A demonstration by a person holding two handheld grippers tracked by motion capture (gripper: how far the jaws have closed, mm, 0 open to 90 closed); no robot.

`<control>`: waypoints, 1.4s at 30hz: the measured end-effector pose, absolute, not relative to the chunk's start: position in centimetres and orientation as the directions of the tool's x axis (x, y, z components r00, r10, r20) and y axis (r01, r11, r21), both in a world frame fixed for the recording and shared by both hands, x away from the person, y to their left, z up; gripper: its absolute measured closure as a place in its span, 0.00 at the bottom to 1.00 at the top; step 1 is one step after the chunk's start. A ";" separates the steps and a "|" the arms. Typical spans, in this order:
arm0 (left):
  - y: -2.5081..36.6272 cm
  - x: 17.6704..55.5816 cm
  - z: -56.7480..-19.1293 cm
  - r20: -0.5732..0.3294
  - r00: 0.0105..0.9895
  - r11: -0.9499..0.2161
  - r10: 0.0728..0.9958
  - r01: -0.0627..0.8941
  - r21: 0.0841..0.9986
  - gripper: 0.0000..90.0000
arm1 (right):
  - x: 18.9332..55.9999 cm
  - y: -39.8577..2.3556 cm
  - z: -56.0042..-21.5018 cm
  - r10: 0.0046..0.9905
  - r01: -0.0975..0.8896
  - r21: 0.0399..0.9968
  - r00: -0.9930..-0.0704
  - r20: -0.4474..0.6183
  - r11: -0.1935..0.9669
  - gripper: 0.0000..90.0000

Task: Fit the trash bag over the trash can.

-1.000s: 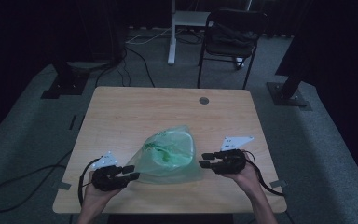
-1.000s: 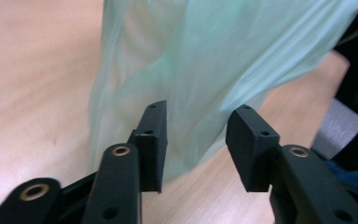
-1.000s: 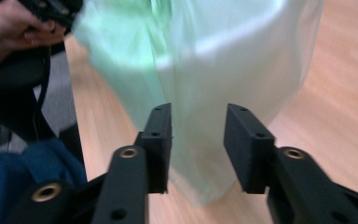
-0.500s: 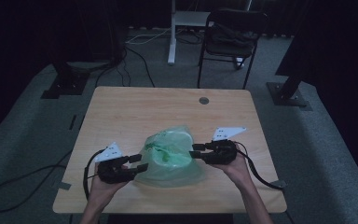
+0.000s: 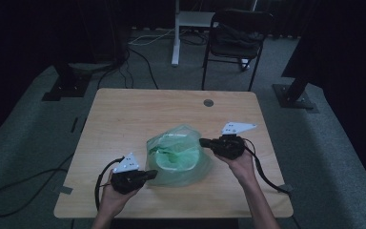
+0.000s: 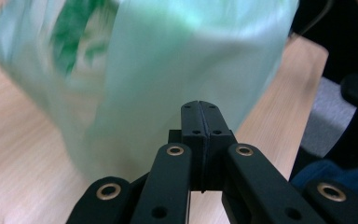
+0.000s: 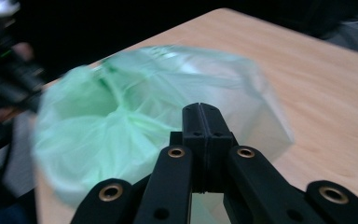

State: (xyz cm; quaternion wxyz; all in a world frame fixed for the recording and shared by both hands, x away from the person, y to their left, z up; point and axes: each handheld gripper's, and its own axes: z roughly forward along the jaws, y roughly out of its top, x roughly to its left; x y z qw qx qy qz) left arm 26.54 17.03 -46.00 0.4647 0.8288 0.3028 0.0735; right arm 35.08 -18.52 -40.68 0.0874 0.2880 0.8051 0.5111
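Green, thin plastic: the bag (image 5: 177, 157) sits mid-table (image 5: 138, 114), puffed open between both grippers. It looks light, limp and slippery, best pinched at the rim. The left gripper (image 5: 148, 175) and right gripper (image 5: 203, 142) have just been closing; jaws meet, and whether film is caught I cannot tell. Gripper views show sealed jaws; the high view shows the mouth.

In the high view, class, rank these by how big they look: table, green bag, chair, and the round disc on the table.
1. Table
2. Chair, though farther off, so unsure
3. Green bag
4. Disc
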 end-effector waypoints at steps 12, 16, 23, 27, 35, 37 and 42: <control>19.0 27.5 -42.8 -0.161 0.774 -0.266 0.612 0.394 0.880 0.71 | 34.9 -19.6 -41.3 0.561 0.405 0.871 -0.804 0.195 0.278 0.79; 17.9 28.9 -41.5 -0.136 0.797 -0.290 0.589 0.366 0.884 0.67 | 34.8 -19.7 -41.3 0.549 0.401 0.868 -0.814 0.192 0.291 0.72; 16.8 32.7 -41.5 -0.175 0.783 -0.282 0.597 0.409 0.868 0.64 | 35.8 -19.1 -41.8 0.504 0.426 0.852 -0.831 0.235 0.305 0.76; 16.2 33.9 -41.8 -0.197 0.777 -0.285 0.598 0.436 0.854 0.72 | 36.0 -18.5 -41.8 0.487 0.423 0.845 -0.842 0.233 0.327 0.91; 16.5 34.9 -41.3 -0.203 0.732 -0.216 0.650 0.435 0.874 1.00 | 36.5 -18.4 -41.3 0.518 0.408 0.868 -0.827 0.220 0.282 1.00; 16.7 35.3 -41.4 -0.223 0.706 -0.180 0.672 0.448 0.876 1.00 | 36.8 -18.5 -41.1 0.533 0.406 0.874 -0.818 0.216 0.268 1.00; 17.0 36.2 -42.4 -0.255 0.654 -0.162 0.712 0.507 0.847 0.93 | 37.4 -18.4 -41.5 0.571 0.433 0.854 -0.794 0.209 0.288 1.00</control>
